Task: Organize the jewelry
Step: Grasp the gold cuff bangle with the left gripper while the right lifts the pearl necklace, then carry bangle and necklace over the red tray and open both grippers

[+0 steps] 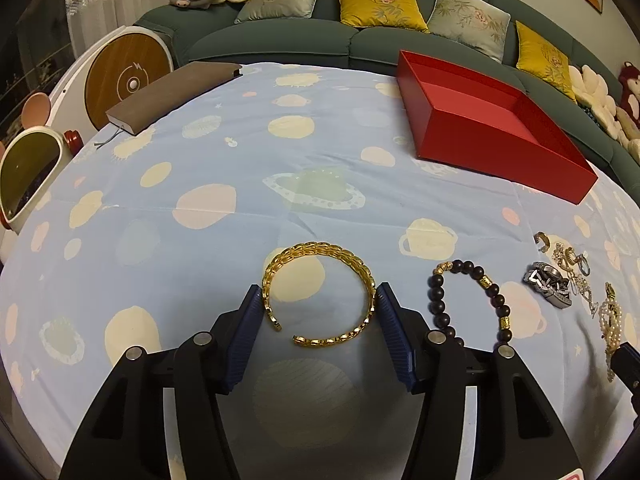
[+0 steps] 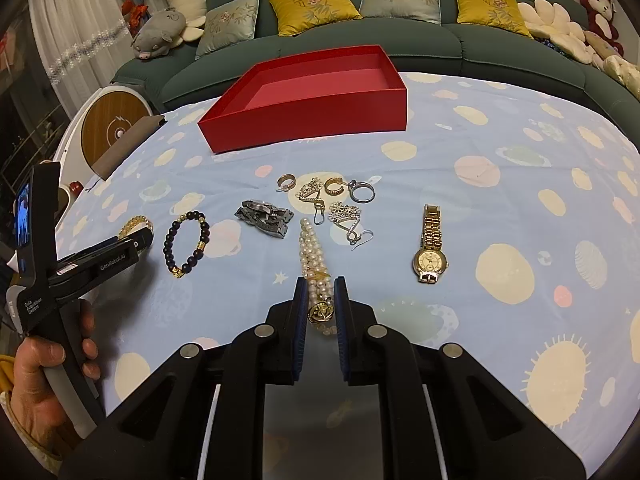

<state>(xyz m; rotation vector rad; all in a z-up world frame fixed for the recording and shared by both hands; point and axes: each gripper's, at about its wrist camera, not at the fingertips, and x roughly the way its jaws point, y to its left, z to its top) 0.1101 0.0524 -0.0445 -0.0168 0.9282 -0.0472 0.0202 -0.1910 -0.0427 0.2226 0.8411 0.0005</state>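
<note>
A gold open bangle (image 1: 320, 250) lies flat on the planet-print cloth. My left gripper (image 1: 318, 290) has one blue pad pressed against each side of it; in the right wrist view the left gripper (image 2: 136, 240) reaches the bangle (image 2: 134, 222) from the left. My right gripper (image 2: 320, 284) is shut on the near end of a pearl strand (image 2: 310, 244) with a gold charm. The rest of the strand trails away on the cloth. A dark beaded bracelet (image 1: 434, 292) (image 2: 168, 244) lies between the two. An empty red box (image 2: 312, 116) (image 1: 480, 148) stands at the far side.
Loose on the cloth are a silver watch (image 2: 264, 216), small rings and earrings (image 2: 320, 192) and a gold watch (image 2: 430, 244). A brown notebook (image 1: 172, 96) lies far left. A hand (image 2: 36, 380) holds the left gripper's handle. A green sofa (image 1: 280, 40) runs behind the table.
</note>
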